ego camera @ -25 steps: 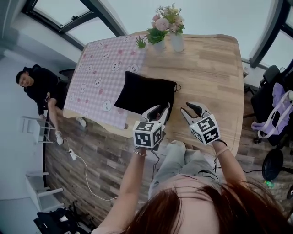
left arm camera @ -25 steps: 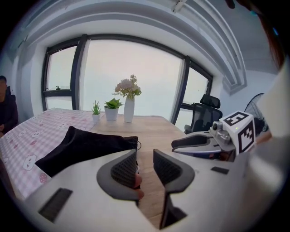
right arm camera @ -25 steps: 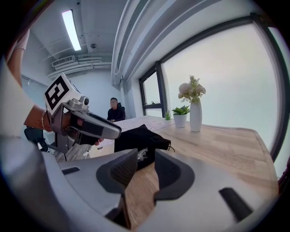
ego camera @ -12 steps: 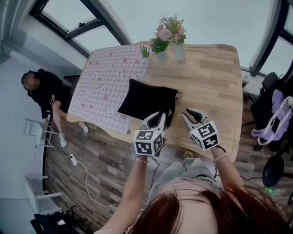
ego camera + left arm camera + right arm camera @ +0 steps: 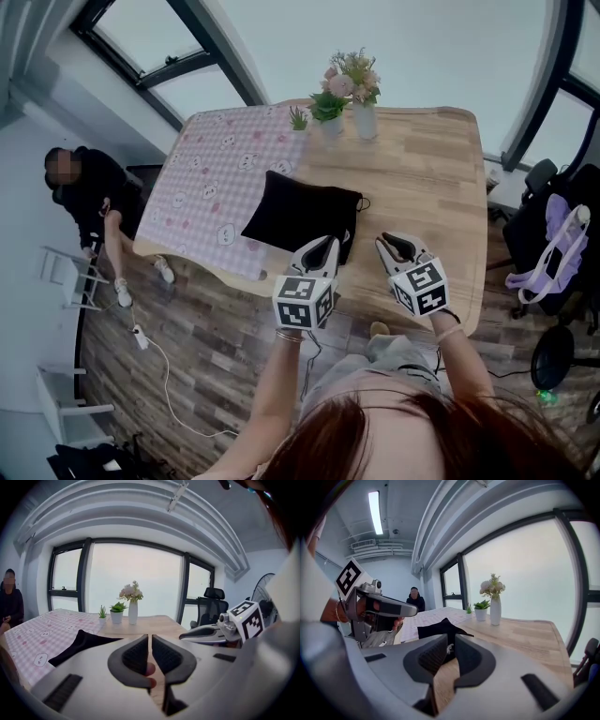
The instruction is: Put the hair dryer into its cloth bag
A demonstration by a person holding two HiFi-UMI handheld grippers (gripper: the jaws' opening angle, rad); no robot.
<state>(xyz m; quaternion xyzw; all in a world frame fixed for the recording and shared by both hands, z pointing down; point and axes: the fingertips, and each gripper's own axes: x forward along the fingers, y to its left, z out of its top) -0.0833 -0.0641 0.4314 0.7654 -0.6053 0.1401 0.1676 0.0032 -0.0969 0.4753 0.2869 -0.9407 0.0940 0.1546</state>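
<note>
Left gripper (image 5: pixel 322 244) just closed, nearly shut, empty. Right gripper (image 5: pixel 395 244) just closing, narrow slit, empty. Black bag (image 5: pixel 298 211) mid-frame on surface (image 5: pixel 427 169).

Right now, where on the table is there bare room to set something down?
Widest free patch: bare tabletop right of the black cloth bag, out to the right edge. The checked tablecloth left of the bag is also free. Crowded: the far edge, around the flower vase and potted plants.

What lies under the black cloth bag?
The black cloth bag rests partly on the pink checked tablecloth, partly on the bare wooden table. Anything it covers or holds is hidden.
</note>
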